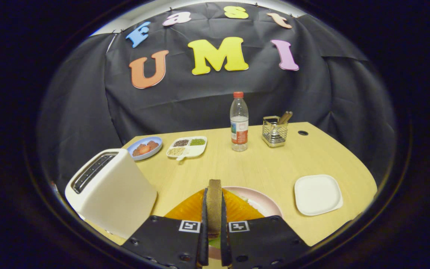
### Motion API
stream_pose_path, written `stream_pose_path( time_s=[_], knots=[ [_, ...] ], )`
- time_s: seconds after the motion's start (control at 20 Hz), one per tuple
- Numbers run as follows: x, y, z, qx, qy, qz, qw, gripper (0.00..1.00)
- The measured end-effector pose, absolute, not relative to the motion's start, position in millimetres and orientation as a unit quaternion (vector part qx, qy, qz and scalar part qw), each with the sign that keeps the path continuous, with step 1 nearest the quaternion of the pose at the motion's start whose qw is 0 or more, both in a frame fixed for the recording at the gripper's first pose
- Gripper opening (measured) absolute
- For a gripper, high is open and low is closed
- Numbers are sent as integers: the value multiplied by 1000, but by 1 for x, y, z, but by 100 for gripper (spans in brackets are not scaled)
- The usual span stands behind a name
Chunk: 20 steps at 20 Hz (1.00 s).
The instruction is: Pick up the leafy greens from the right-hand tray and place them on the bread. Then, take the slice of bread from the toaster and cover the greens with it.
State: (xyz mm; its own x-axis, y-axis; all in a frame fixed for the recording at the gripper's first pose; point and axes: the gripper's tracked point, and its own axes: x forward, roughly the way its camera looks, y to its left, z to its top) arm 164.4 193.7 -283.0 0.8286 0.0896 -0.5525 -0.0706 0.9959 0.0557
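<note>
While the claw (214,220) stands over the near edge of the counter (259,164), its two fingers are pressed on both flat sides of a slice of bread (214,203), which is held upright and seen edge-on, so only its brown crust and narrow side are visible. The lower end of the slice is hidden between the fingers. Under it lies a pink plate (263,203), partly covered by the claw; an orange-yellow thing (189,209) rests on the plate, and I cannot tell what it is. A small piece of green (215,242) shows low between the fingers, hard to make out. The cream toaster (112,190) stands just to the left of the fingers. To the right, apart from the plate, lies a white square tray (317,194). Beyond are a water bottle (239,123), a wire utensil holder (274,130), a divided dish of grains (187,146) and a blue plate (146,147).
</note>
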Motion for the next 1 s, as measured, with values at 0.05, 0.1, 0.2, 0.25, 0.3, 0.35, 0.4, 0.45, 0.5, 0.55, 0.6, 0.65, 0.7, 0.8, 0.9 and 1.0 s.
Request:
stream_pose_path(
  time_s=[0.05,0.1,0.2,0.25,0.3,0.35,0.4,0.45,0.5,0.55,0.6,0.65,0.7,0.8,0.9,1.0],
  knots=[
    [165,186,-286,7,288,39,957,13],
    [164,181,-292,1,288,37,957,13],
    [162,171,-302,-1,291,30,956,13],
    [162,167,-307,1,294,26,955,13],
    [163,162,-313,3,298,23,954,13],
    [162,160,-317,7,301,22,953,13],
    [164,156,-320,8,301,23,953,13],
    [164,154,-323,13,303,25,953,17],
    [163,150,-326,12,302,20,953,17],
    [163,149,-328,14,304,23,952,28],
    [163,148,-329,14,305,23,952,28],
    [162,144,-329,7,303,17,953,29],
    [161,139,-331,-3,305,7,952,36],
    [157,136,-337,-25,317,-2,948,46],
    [155,130,-333,-43,308,-10,950,57],
    [152,132,-319,-40,291,-6,956,76]
  ],
)
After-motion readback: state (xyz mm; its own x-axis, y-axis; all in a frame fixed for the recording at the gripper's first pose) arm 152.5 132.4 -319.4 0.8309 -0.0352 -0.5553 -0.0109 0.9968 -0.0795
